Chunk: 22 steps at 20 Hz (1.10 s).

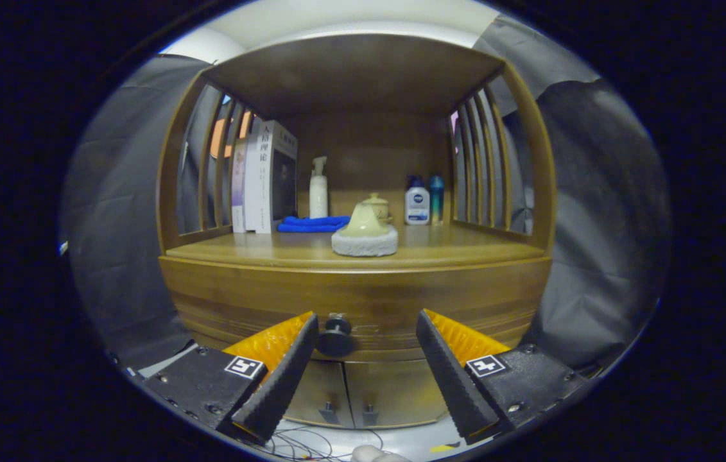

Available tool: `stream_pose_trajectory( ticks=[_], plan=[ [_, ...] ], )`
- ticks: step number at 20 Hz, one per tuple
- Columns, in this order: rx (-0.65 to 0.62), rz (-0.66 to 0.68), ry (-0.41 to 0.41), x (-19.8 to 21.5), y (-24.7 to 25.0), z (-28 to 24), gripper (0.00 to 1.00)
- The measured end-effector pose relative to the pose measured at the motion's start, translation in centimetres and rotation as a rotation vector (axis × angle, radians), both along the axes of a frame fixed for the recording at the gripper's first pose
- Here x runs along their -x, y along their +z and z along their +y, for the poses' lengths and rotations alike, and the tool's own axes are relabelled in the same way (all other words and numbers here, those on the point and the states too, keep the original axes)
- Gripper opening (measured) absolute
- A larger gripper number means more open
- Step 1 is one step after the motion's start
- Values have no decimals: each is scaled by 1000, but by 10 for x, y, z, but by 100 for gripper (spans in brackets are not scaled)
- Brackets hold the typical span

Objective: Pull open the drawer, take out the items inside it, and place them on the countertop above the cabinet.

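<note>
1. The tongs (pixel 368 333) stand wide open with nothing between the fingers; they face the drawer (pixel 356 301) front squarely
2. The drawer's round knob (pixel 336 339) lies just beside the left finger's tip, well off from the right finger, so it sits left of the midline of the gap and not centred in it
3. The drawer front appears flush with the cabinet, shut; what is inside it is hidden
4. The table (pixel 285 255) above the drawer carries a cream lidded pot on a grey pad (pixel 364 234), a blue cloth (pixel 312 224), books (pixel 264 186), a white pump bottle (pixel 318 189) and two small bottles (pixel 425 200)
5. A shut drawer with things on top fits both items waiting inside and a drawer emptied and closed again
</note>
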<state>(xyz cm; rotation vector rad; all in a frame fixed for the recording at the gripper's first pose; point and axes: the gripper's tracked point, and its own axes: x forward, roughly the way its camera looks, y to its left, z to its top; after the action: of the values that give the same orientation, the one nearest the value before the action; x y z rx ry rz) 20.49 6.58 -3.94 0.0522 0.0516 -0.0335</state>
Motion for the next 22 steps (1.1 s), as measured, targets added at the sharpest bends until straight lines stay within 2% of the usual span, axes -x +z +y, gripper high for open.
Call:
stream_pose_trajectory(
  ticks=[3, 10, 14, 22],
  plan=[
    [-8, -25, 28, 57, 17, -12, 100],
    [-39, -42, 11, 161, 22, -43, 100],
    [-64, -51, -1, 187, 17, -52, 100],
    [-76, -67, -20, 207, 13, -65, 100]
  ],
)
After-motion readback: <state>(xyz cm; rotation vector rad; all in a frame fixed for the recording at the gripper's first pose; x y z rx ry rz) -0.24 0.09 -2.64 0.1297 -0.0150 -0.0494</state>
